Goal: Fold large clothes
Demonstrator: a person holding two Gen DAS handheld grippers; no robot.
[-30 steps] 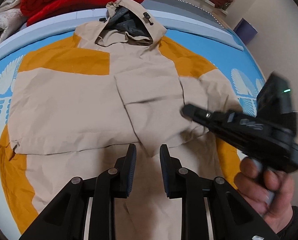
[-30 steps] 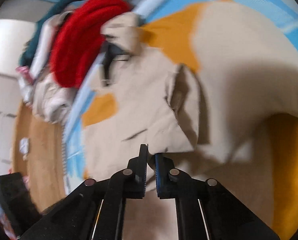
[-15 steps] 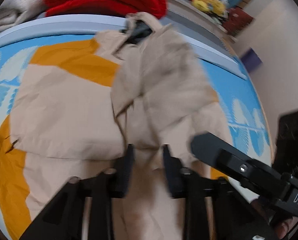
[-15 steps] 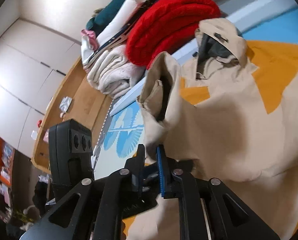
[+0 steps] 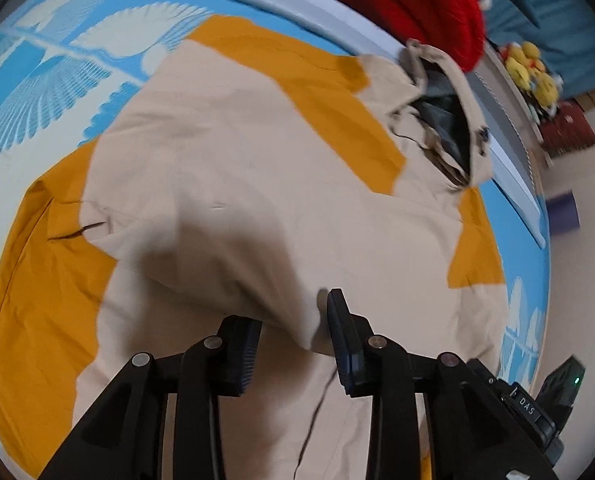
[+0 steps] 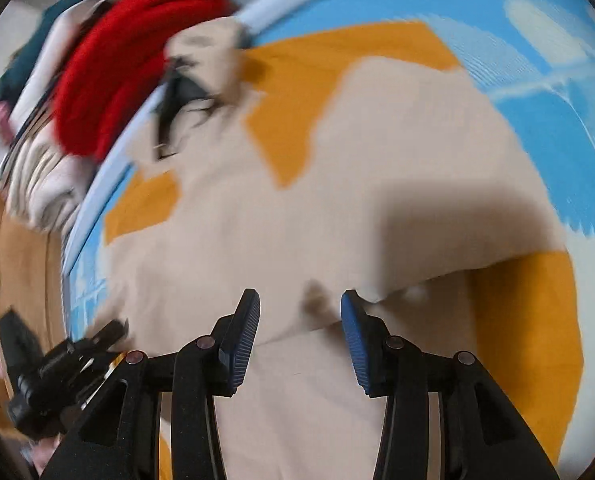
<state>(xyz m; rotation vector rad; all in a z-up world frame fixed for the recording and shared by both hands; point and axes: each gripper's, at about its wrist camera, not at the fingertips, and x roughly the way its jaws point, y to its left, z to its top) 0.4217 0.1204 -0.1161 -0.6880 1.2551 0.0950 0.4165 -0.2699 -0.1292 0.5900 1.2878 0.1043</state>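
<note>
Both jaws just opened, empty, over beige-orange jacket [image 5: 257, 184], red knit [image 6: 129, 60] beyond its hood [image 5: 449, 108]

we see a jacket [image 5: 257, 184] that is beige on most of its surface, with orange panels at the shoulders and along the side. the inside of its hood [image 5: 445, 120] is dark grey. under the jacket lies a mat [image 5: 57, 80] in bright blue, with a pattern of white fan shapes made of fine lines, and a pale grey border. behind it we see a red knitted thing [image 6: 129, 68], and beside it cream and white folded cloth [image 6: 37, 172]. yellow soft toys [image 5: 529, 68] sit far behind. the fingers of both grippers are black with blue pads [image 6: 353, 340].
</note>
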